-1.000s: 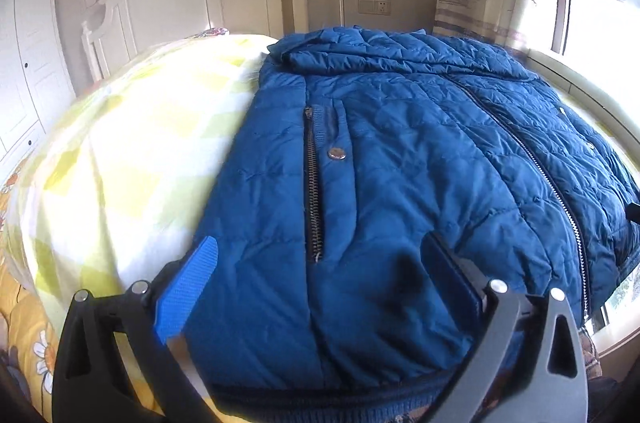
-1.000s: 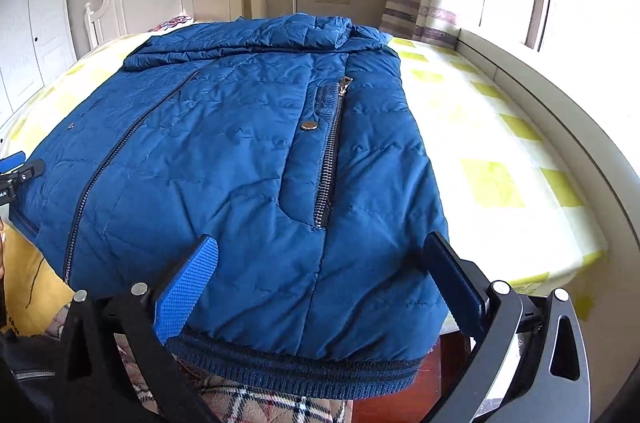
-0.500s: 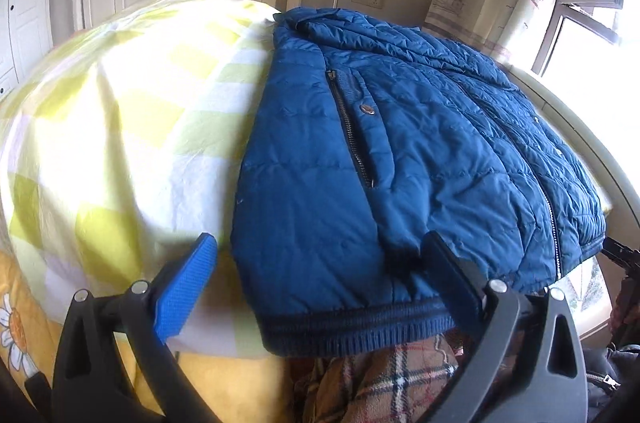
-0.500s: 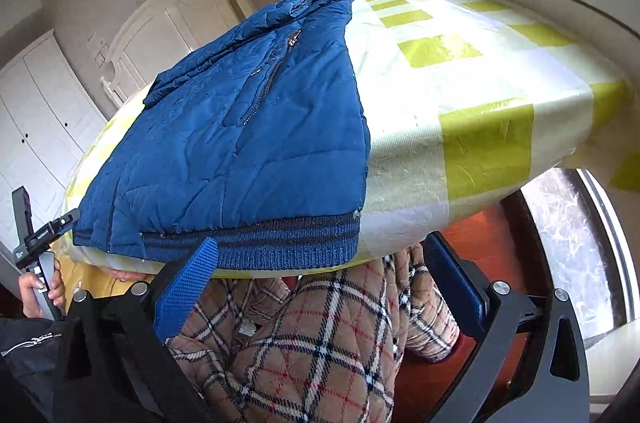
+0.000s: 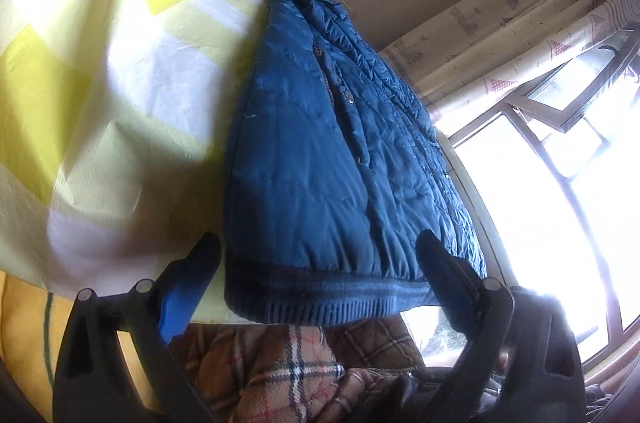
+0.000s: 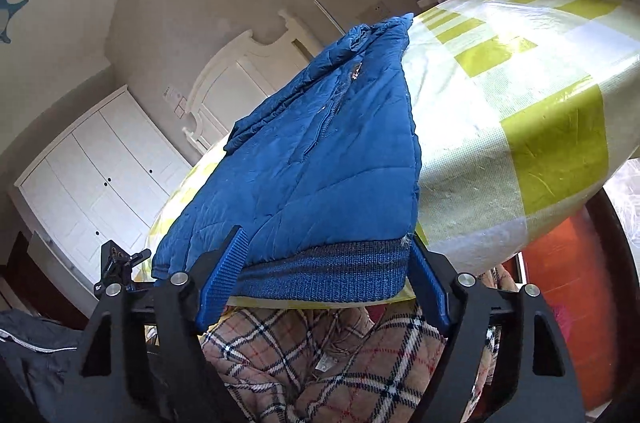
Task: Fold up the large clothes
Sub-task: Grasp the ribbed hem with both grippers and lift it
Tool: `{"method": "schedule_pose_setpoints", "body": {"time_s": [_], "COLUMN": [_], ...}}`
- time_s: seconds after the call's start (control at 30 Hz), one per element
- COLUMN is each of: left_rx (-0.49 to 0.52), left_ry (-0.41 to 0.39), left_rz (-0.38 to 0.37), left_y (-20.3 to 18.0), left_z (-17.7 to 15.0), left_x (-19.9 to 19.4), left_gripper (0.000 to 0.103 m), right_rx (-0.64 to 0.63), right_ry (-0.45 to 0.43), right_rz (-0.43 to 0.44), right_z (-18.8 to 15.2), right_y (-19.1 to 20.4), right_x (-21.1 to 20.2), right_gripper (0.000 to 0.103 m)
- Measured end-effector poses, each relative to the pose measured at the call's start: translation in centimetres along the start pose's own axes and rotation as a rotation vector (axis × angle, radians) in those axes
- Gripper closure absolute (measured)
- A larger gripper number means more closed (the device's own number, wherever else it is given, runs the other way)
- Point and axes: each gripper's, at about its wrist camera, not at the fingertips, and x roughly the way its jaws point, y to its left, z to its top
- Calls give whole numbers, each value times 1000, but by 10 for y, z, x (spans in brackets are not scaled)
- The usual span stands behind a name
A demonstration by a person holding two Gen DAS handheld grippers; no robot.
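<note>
A blue quilted jacket (image 5: 340, 159) lies flat on the bed, its ribbed knit hem (image 5: 320, 297) hanging at the near edge. My left gripper (image 5: 320, 283) is open, low at the bed's edge, its fingers either side of the hem's left part. In the right wrist view the jacket (image 6: 320, 159) shows from below. My right gripper (image 6: 326, 277) is open with its fingers astride the hem's right corner (image 6: 328, 273), not closed on it.
The bed has a yellow-and-white checked sheet (image 5: 100, 83) (image 6: 520, 111). A plaid blanket (image 6: 328, 355) hangs below the bed edge. A white headboard (image 6: 244, 63) and wardrobe (image 6: 100, 183) stand behind. A window (image 5: 560, 183) and curtains are on the right.
Both grippers have dropped from above the jacket to the near bed edge and tilted upward, closing in on the hem. Both stay open.
</note>
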Motion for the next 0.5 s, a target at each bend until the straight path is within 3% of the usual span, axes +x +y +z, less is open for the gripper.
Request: {"method": "schedule_pose_setpoints", "body": {"time_s": [0.13,0.3,0.5], "left_rx": [98,64,114], "left_ry": [-35,-100,-100], "left_rz": [-12,-87,-78], "left_y": [-22,-19,-32], "left_z": [-1,4,20], "left_x": [-9,-19,-10], "left_gripper": [20,27,24], "right_rx": [2,-10,33], "right_ry": [-66,-9,11], "right_rz": [81,-8,33], "right_z": [6,12,5], "right_y": [6,4,0], "right_x": [-17,-1,16], "right_gripper": [41,40,40]}}
